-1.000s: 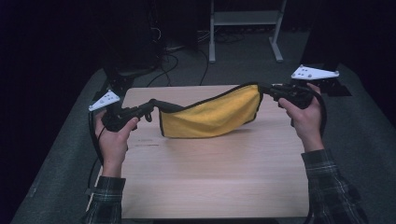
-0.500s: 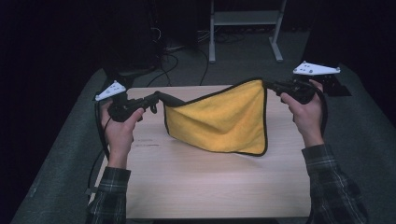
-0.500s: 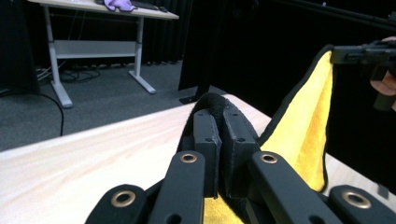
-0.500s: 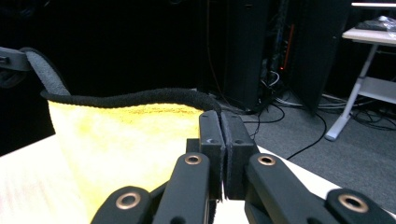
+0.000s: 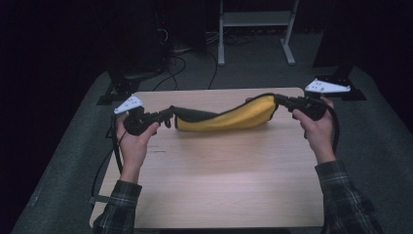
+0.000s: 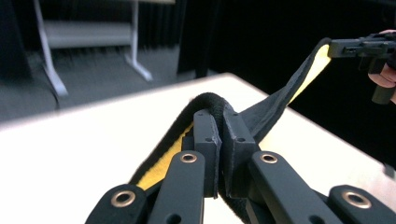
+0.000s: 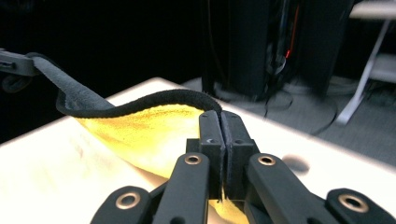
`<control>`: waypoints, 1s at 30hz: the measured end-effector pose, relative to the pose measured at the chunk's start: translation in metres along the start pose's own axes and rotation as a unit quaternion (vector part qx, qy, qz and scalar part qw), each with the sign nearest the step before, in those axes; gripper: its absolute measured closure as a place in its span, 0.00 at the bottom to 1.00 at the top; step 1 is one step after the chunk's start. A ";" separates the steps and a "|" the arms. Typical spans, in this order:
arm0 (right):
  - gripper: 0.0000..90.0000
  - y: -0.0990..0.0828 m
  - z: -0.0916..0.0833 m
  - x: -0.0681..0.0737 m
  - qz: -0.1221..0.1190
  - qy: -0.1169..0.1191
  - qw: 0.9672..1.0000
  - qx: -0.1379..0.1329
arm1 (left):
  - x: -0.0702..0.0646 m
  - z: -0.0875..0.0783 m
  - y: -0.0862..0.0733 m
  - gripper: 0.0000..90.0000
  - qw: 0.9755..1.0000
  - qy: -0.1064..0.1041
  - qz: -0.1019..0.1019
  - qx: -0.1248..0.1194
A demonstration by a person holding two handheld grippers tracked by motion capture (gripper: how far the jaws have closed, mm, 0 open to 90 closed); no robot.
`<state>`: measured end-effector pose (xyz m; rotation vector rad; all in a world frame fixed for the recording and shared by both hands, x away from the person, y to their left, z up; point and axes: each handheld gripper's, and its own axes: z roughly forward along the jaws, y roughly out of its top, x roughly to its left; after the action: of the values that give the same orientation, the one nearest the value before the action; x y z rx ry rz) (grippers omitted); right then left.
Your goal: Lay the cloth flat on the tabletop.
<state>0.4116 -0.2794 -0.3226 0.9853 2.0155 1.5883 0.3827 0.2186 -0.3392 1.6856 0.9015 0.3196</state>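
A yellow cloth with a black edge (image 5: 229,118) hangs stretched between my two grippers over the far half of the wooden table (image 5: 219,185), sagging onto it in a bunched strip. My left gripper (image 5: 169,117) is shut on the cloth's left corner; in the left gripper view its jaws (image 6: 219,135) pinch the black hem (image 6: 210,99). My right gripper (image 5: 278,101) is shut on the right corner; in the right gripper view its closed jaws (image 7: 223,130) clamp the cloth (image 7: 140,130), which runs off toward the other gripper (image 7: 14,63). The right gripper (image 6: 359,46) also shows in the left gripper view.
The table's far edge (image 5: 214,91) lies just behind the cloth. Beyond it are a white metal stand (image 5: 253,29) and cables (image 5: 180,56) on the dark floor. The near half of the tabletop is bare wood between the person's sleeves (image 5: 117,209).
Half a second ago the cloth hung spread open and higher; both hands have come down and it now lies bunched low on the table.
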 end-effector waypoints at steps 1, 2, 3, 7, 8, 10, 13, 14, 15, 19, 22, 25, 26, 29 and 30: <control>0.97 0.000 0.000 0.000 0.000 0.000 1.000 0.000 | 0.000 0.000 0.000 0.96 1.000 0.000 0.000 0.000; 0.97 -0.021 0.002 0.000 0.008 0.005 1.000 0.020 | 0.003 0.003 -0.017 0.95 1.000 -0.006 -0.020 0.024; 0.97 -0.021 0.002 0.000 0.008 0.005 1.000 0.020 | 0.003 0.003 -0.017 0.96 1.000 -0.006 -0.020 0.024; 0.97 -0.047 -0.005 0.008 0.006 0.016 0.999 0.044 | 0.003 -0.001 -0.047 0.95 0.997 -0.013 -0.035 0.064; 0.97 -0.047 -0.005 0.008 0.006 0.016 0.999 0.044 | 0.003 -0.001 -0.047 0.95 0.997 -0.013 -0.035 0.064; 0.97 -0.057 -0.012 0.014 0.002 0.023 0.998 0.053 | 0.002 -0.005 -0.058 0.95 0.995 -0.016 -0.048 0.081; 0.97 -0.069 -0.021 0.021 -0.002 0.033 0.998 0.063 | 0.000 -0.012 -0.070 0.95 0.994 -0.020 -0.059 0.094; 0.97 -0.073 -0.024 0.024 -0.002 0.036 0.997 0.067 | -0.002 -0.014 -0.075 0.95 0.993 -0.022 -0.064 0.098; 0.97 -0.077 -0.027 0.026 0.000 0.040 0.997 0.070 | -0.003 -0.017 -0.079 0.95 0.992 -0.024 -0.067 0.102; 0.97 -0.095 -0.040 0.034 0.004 0.051 0.995 0.085 | -0.011 -0.030 -0.095 0.95 0.990 -0.029 -0.077 0.115; 0.97 -0.113 -0.052 0.041 0.006 0.057 0.993 0.106 | -0.019 -0.041 -0.111 0.95 0.987 -0.034 -0.091 0.130; 0.97 -0.121 -0.058 0.044 0.009 0.062 0.992 0.112 | -0.023 -0.045 -0.118 0.95 0.985 -0.034 -0.094 0.142; 0.97 -0.128 -0.062 0.047 0.009 0.065 0.991 0.120 | -0.025 -0.048 -0.125 0.95 0.983 -0.032 -0.096 0.154; 0.97 -0.137 -0.066 0.053 0.008 0.074 0.988 0.136 | -0.028 -0.051 -0.135 0.95 0.979 -0.031 -0.102 0.172; 0.97 -0.137 -0.066 0.053 0.008 0.074 0.988 0.136 | -0.028 -0.051 -0.135 0.95 0.979 -0.031 -0.102 0.172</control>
<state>0.2916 -0.3008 -0.4281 1.0071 2.3794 1.4577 0.2791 0.2437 -0.4398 1.8841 1.1195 -0.0319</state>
